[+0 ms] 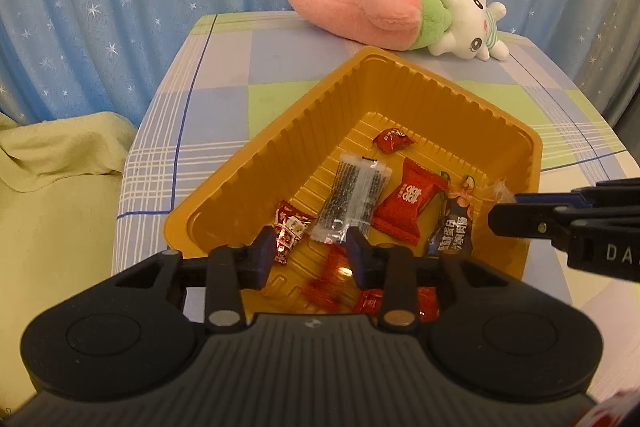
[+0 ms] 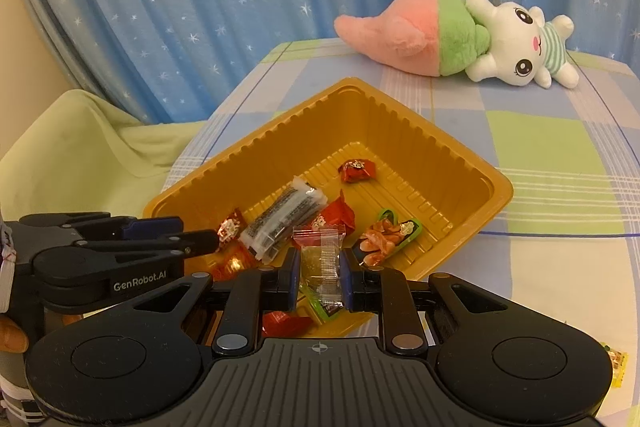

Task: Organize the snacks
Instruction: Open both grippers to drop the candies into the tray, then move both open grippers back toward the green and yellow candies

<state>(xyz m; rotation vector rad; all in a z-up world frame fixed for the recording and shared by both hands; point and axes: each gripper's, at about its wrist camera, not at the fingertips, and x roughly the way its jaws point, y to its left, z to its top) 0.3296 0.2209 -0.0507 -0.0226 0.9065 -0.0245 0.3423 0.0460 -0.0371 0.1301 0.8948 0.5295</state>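
A golden plastic tray (image 1: 404, 83) (image 2: 280, 115) on the checked table holds several wrapped snacks: a clear sesame bar packet (image 1: 354, 193) (image 2: 284, 217), a red candy (image 1: 410, 205) and a small red sweet (image 1: 392, 139) (image 2: 357, 169). My left gripper (image 1: 311, 255) (image 2: 200, 241) is open and empty over the tray's near left part. My right gripper (image 2: 320, 277) is shut on a clear-wrapped candy (image 2: 321, 263), held over the tray's near edge; in the left wrist view it (image 1: 502, 207) comes in from the right.
A pink, green and white plush toy (image 1: 404, 13) (image 2: 460, 35) lies at the table's far side. Blue starred curtain behind. A pale green cloth (image 1: 52, 163) (image 2: 80, 151) lies left of the table. A yellow snack packet (image 2: 618, 361) lies on the table at near right.
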